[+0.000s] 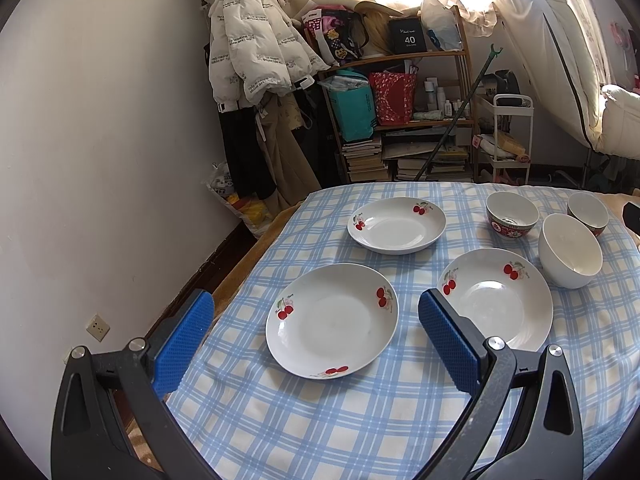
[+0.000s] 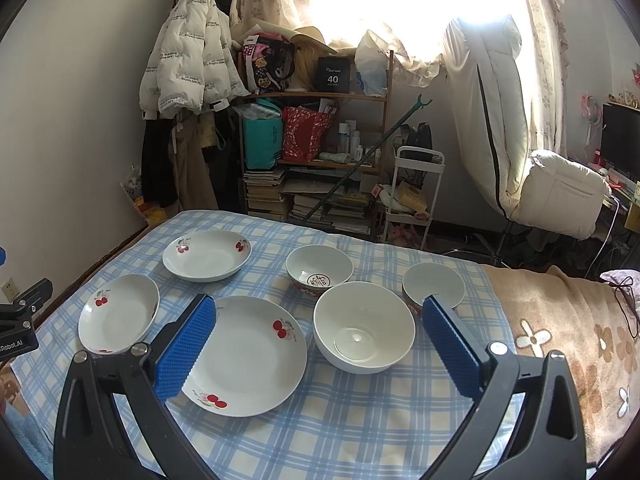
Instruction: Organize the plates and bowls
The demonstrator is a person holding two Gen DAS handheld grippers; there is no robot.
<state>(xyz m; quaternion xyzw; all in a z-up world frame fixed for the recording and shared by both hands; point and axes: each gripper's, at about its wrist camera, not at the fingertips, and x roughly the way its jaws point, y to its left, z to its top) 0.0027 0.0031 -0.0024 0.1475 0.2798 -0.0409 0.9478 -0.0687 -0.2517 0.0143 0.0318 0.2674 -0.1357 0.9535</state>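
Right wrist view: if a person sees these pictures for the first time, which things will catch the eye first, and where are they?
Three white plates with red cherries lie apart on the blue checked cloth: the biggest plate nearest, two more to its left and behind. Three bowls stand to the right, the plain white bowl in front. The open right claw, with blue pads, frames the scene; bright window light glares behind.
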